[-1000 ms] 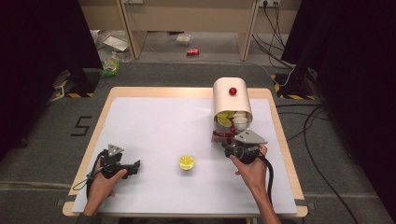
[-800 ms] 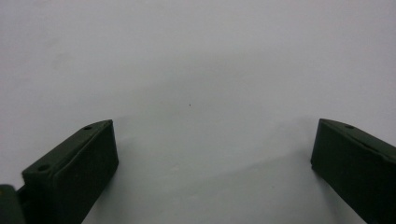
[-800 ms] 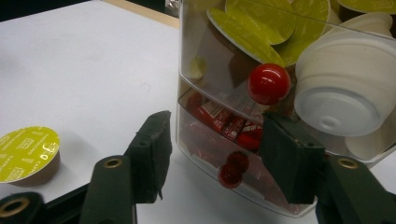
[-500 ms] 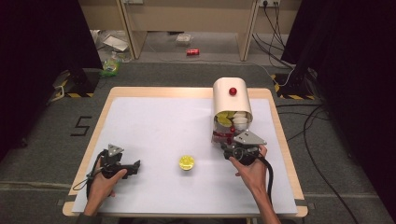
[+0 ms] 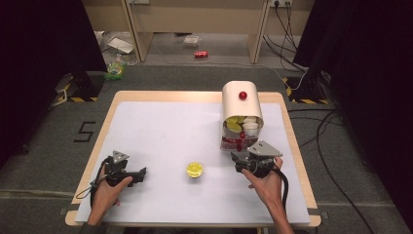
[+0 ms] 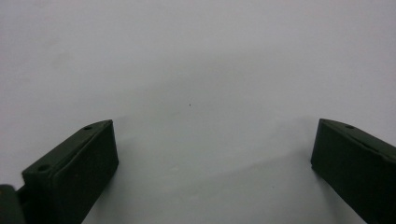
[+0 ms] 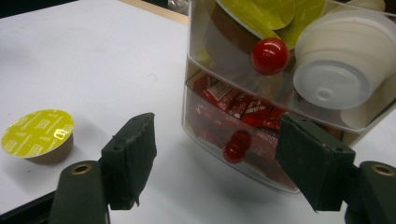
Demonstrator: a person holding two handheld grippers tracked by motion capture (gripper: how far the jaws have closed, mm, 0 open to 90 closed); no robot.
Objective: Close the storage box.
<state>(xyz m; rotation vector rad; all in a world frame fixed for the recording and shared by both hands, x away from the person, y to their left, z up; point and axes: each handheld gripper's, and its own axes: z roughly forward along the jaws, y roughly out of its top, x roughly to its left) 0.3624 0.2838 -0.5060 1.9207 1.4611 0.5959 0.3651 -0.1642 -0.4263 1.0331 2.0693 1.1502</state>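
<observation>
Right claw sits directly in front of the clear drawer box at the right side of the table, jaws spread wide and holding nothing. In the right gripper view the claw points straight at the lower drawer, and the small red knob of that drawer lies between the two jaws, just ahead of them and a bit low, not yet touched. The upper drawer's bigger red knob is higher, above the jaw line, with a white capsule and yellow-lidded pods behind the clear front. Red packets fill the lower drawer. So the key relation, as I judge it: lower knob straight ahead of the right claw, roughly centred in the gap, so a short push forward and then a pinch looks like the next move; likely a pull toward the person after that. The loose yellow-lidded capsule lies flat, foil up, on the table to the left of the right claw, between the two hands and a little nearer the right one; it also shows in the right gripper view, off beyond the left-hand jaw. Left claw rests low near the table's front left, well apart from the box, jaws spread over bare table, gripping nothing. Right hand is clearly the nearer one to the box.
</observation>
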